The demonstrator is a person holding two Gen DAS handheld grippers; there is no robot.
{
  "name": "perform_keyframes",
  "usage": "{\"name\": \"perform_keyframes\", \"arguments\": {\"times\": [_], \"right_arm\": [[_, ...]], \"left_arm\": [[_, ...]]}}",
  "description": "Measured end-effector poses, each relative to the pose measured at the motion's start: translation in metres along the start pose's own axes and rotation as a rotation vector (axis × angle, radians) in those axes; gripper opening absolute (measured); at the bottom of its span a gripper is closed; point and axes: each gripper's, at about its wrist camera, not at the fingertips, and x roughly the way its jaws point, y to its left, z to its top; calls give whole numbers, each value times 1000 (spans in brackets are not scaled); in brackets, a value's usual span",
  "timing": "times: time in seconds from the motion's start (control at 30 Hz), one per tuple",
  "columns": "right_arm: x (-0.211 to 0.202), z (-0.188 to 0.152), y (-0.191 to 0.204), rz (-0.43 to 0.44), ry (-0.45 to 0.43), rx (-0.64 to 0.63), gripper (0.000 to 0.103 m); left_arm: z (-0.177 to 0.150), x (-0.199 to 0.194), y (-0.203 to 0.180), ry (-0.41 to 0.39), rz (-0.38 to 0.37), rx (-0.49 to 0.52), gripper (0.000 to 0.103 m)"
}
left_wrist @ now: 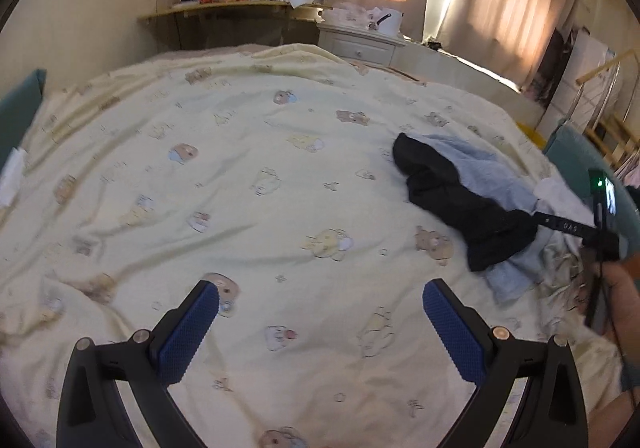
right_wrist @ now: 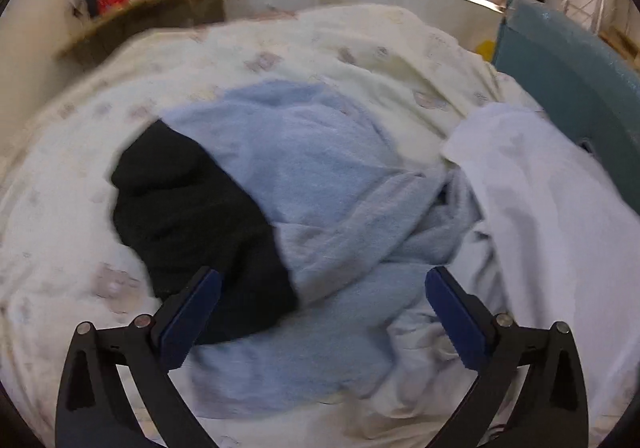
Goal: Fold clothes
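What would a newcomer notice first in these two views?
A heap of unfolded clothes on the pale yellow bedsheet: a black garment draped over a light blue one, with a white one on its right. The open right gripper hangs just above the heap; the left gripper, also open, is over bare sheet.

Both tongs, left (left_wrist: 320, 322) and right (right_wrist: 323, 312), have black arms, textured blue pads and round silver pivot screws.
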Motion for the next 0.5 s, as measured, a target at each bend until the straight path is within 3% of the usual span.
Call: {"name": "perform_keyframes", "arguments": {"times": [0.13, 0.4, 0.47, 0.5], "right_arm": [[5, -2, -12, 43, 43, 85, 103], [31, 14, -26, 33, 79, 191, 102], [42, 20, -28, 15, 100, 223, 87], [47, 22, -29, 8, 114, 231, 51]], "left_arm": [[-3, 6, -2, 28, -15, 2, 102], [-8, 13, -4, 68, -43, 12, 102], [-9, 14, -4, 72, -41, 18, 102], [-9, 14, -4, 73, -38, 21, 102]]}}
